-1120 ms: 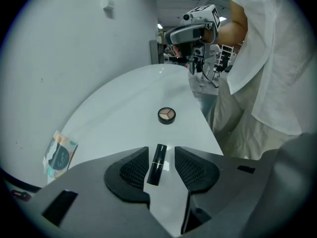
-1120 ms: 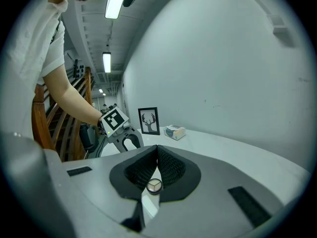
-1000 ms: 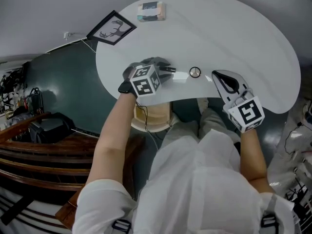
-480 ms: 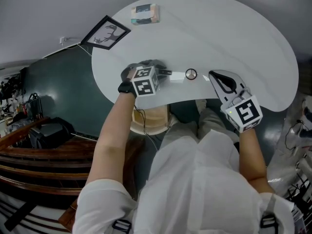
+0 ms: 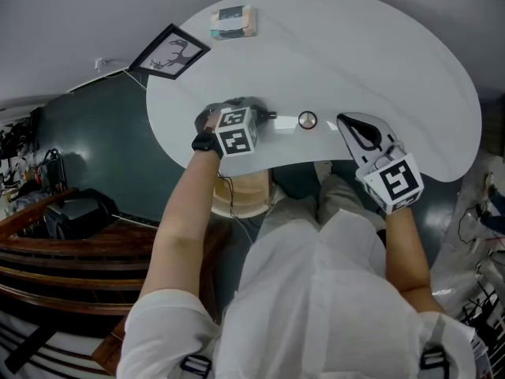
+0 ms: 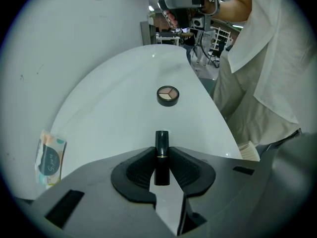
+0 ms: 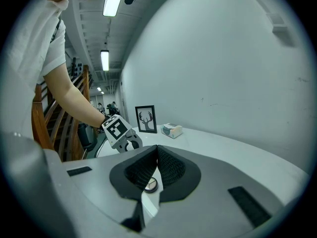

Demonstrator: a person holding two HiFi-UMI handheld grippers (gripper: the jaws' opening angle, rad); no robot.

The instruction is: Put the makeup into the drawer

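Left tool (image 6: 162,151) pinches the lipstick (image 6: 162,139): the jaws have just been closing and both pads now sit against the tube's sides. It is a dark tube with a thin gold band, clamped about mid-length, 1 end sticking out past the tips. In the head view the left tool (image 5: 262,118) points steeply down at the near part of the white surface (image 5: 379,61), with the lipstick (image 5: 271,116) low at the surface under it; can't tell if it has lifted off.

Next out is a round eyeshadow compact (image 6: 168,95) with 3 shades, lying flat on the surface just beyond the lipstick end, apart from it. In the head view the compact (image 5: 307,120) sits between the 2 tools.

Right tool (image 7: 157,155) has its jaws pressed together with nothing between them. It sits at the near edge of the surface, right of the compact (image 7: 150,184), which shows below its closed tips. In the head view the right tool (image 5: 347,125) points toward the compact without touching it.

Far side of the surface: a tissue pack (image 5: 233,21) and a framed deer picture (image 5: 168,51) at the left edge, both well apart from the makeup.
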